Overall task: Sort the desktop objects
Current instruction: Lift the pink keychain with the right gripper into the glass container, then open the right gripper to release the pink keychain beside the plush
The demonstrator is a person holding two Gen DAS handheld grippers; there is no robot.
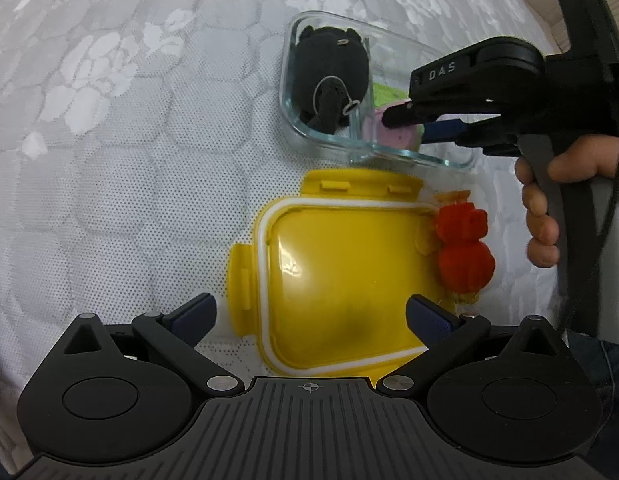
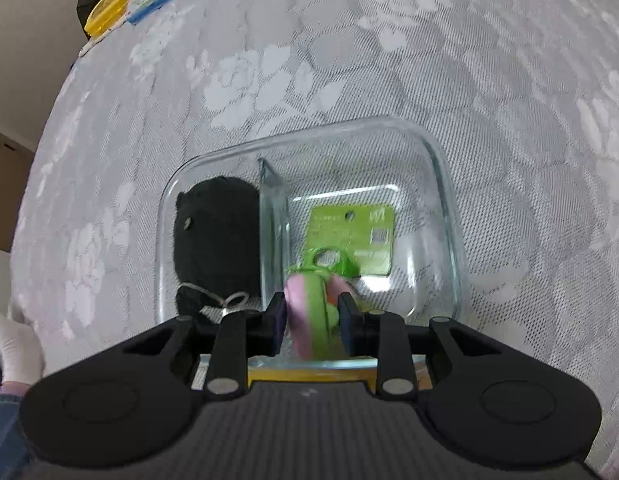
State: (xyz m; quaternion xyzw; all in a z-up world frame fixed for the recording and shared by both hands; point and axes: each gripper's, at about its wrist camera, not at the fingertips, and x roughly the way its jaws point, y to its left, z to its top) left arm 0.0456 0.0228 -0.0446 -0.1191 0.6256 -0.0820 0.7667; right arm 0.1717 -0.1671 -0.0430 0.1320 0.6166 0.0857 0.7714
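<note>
Lid first, left wrist view: yellow plastic lid w/ white seal (image 1: pixel 341 276) lies flat on the white floral lace cloth (image 1: pixel 129 140), just under my left gripper (image 1: pixel 309 316), whose blue pads stand wide apart w/ nothing between. Red knitted toy (image 1: pixel 463 250) touches the lid's right edge. Beyond, clear glass divided container (image 1: pixel 293 120) holds a black plush toy (image 1: pixel 329 80) in its left compartment.

Right wrist view: my right gripper (image 2: pixel 311 320) is clamped on a pink-and-green round toy (image 2: pixel 309 312), inside the container's right compartment, near a green card (image 2: pixel 349 236) on the bottom.
</note>
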